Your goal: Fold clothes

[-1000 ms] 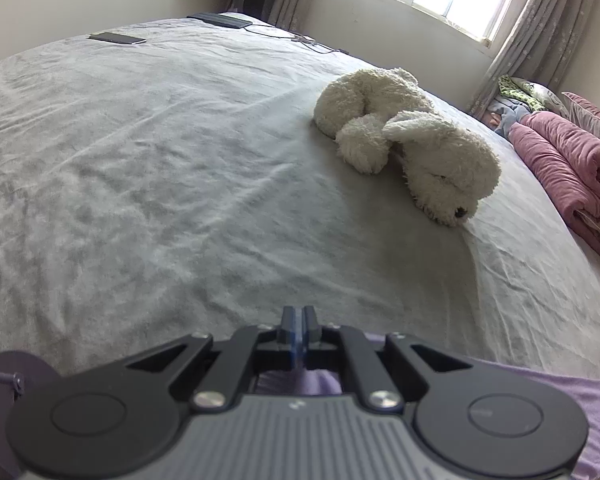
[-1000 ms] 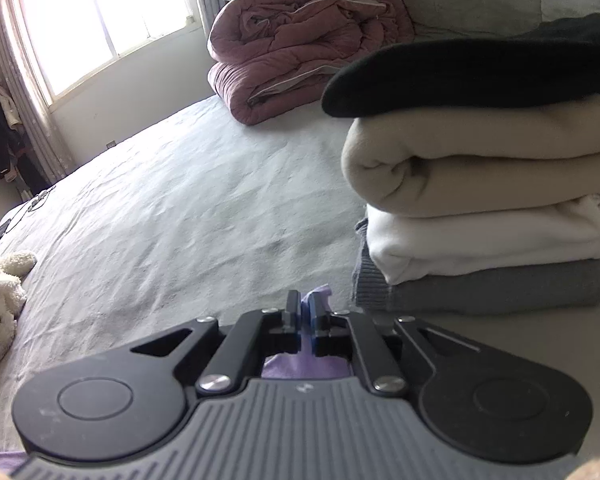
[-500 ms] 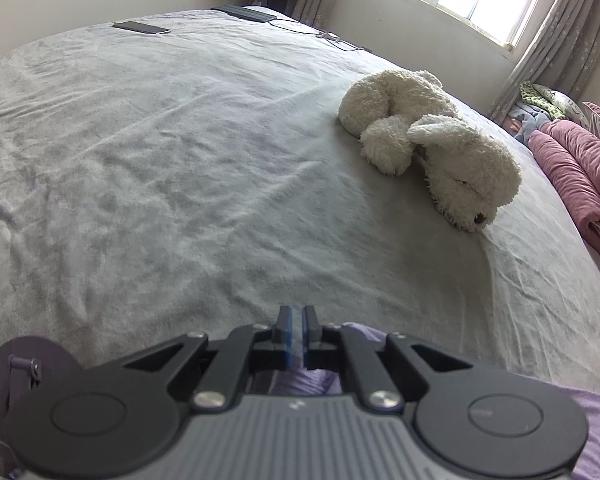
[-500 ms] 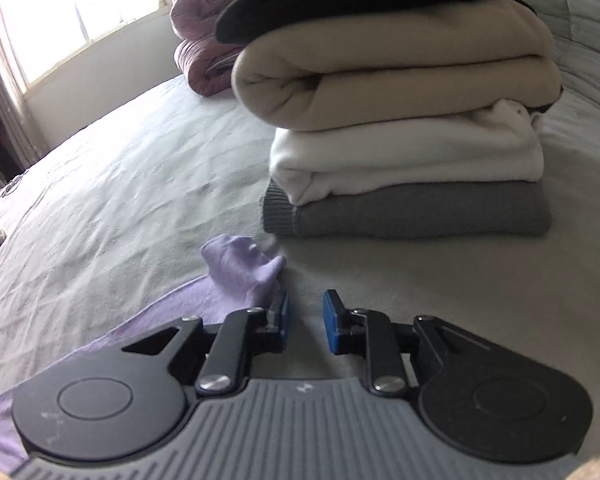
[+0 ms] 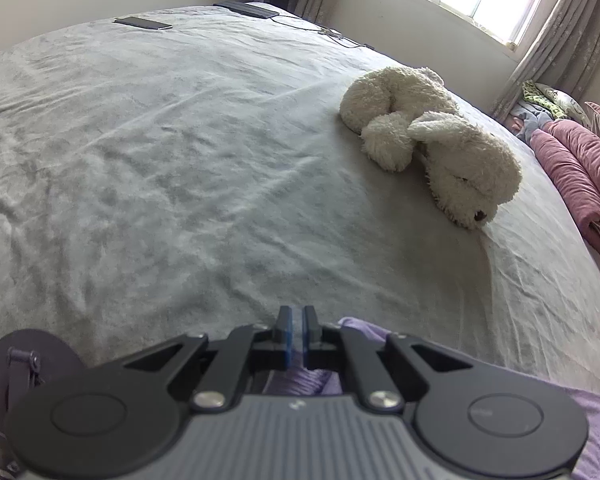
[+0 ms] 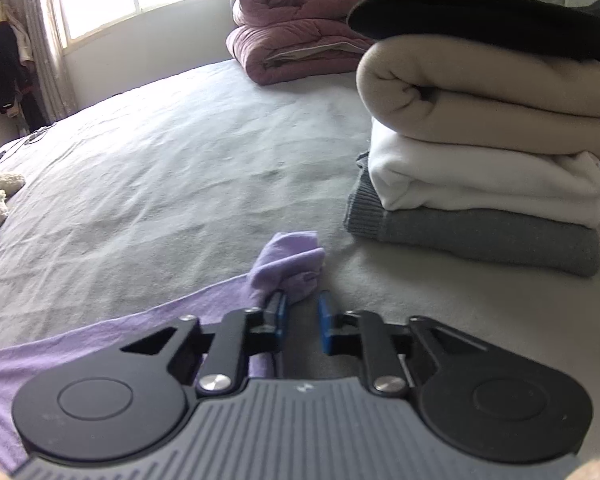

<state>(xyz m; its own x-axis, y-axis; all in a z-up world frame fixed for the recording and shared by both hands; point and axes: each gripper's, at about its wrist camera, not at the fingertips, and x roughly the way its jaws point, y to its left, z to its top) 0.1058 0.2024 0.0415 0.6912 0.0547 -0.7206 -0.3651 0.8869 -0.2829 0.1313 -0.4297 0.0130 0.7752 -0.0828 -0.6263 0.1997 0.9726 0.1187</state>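
Note:
A light purple garment (image 6: 100, 344) lies flat on the grey bed (image 6: 160, 168); its bunched corner (image 6: 290, 256) sits just ahead of my right gripper (image 6: 302, 320). That gripper's jaws are closing, with a gap still between the blue pads and the cloth beside the left finger (image 6: 278, 316), not between them. In the left wrist view my left gripper (image 5: 296, 332) is shut on another edge of the purple garment (image 5: 596, 432), which bunches under the fingers. A stack of several folded clothes (image 6: 492, 152) stands to the right.
A white plush toy (image 5: 432, 148) lies on the bed ahead of the left gripper. A rolled pink duvet (image 6: 300, 32) sits at the head of the bed. A phone (image 5: 142, 23) and a dark flat device with a cable lie at the far edge.
My right gripper, shut on the purple corner a second ago, has let it go; the corner now lies on the bed ahead of the jaws. The left gripper stays shut in place.

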